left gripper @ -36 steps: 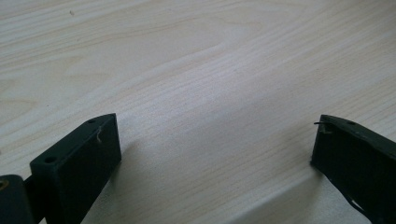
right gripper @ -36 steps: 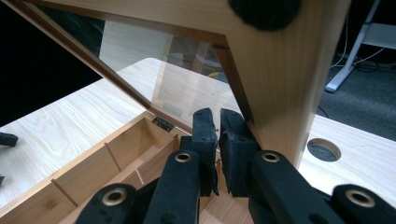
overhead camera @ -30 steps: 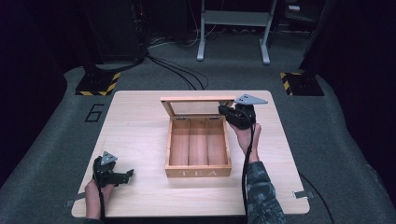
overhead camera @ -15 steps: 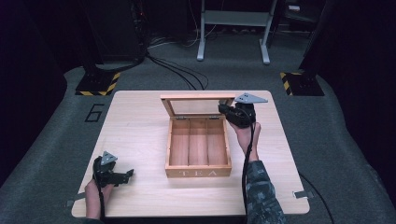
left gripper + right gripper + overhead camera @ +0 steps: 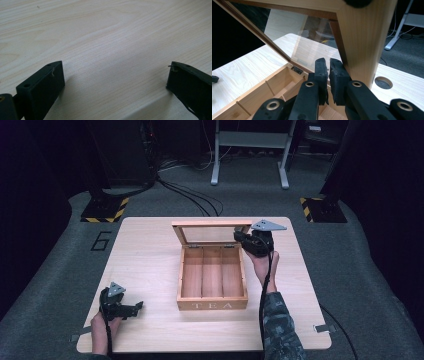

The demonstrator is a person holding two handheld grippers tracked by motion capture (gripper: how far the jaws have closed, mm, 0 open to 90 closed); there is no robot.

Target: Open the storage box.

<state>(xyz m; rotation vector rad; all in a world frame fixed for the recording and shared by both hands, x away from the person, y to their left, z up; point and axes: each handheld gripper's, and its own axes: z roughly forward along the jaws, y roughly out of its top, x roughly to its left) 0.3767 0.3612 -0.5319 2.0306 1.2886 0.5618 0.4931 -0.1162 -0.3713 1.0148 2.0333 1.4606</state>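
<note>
A wooden tea box [image 5: 212, 280] marked TEA stands in the middle of the table, its three compartments bare. Its glass-paned lid [image 5: 212, 232] is raised nearly upright at the back. My right gripper [image 5: 241, 238] is at the lid's right end, shut with nothing between its jaws. In the right gripper view the gripper [image 5: 328, 67] sits against the lid's wooden frame [image 5: 359, 37], above the compartments [image 5: 274, 87]. My left gripper [image 5: 137, 306] rests near the table's front left corner, open. Its jaws stand wide apart over bare wood in the left gripper view [image 5: 115, 75].
The light wooden table [image 5: 145, 255] has a round cable hole [image 5: 383, 82] behind the box on the right. Black stands with yellow-striped bases [image 5: 102, 210] and cables [image 5: 190, 200] lie on the grey floor beyond the table.
</note>
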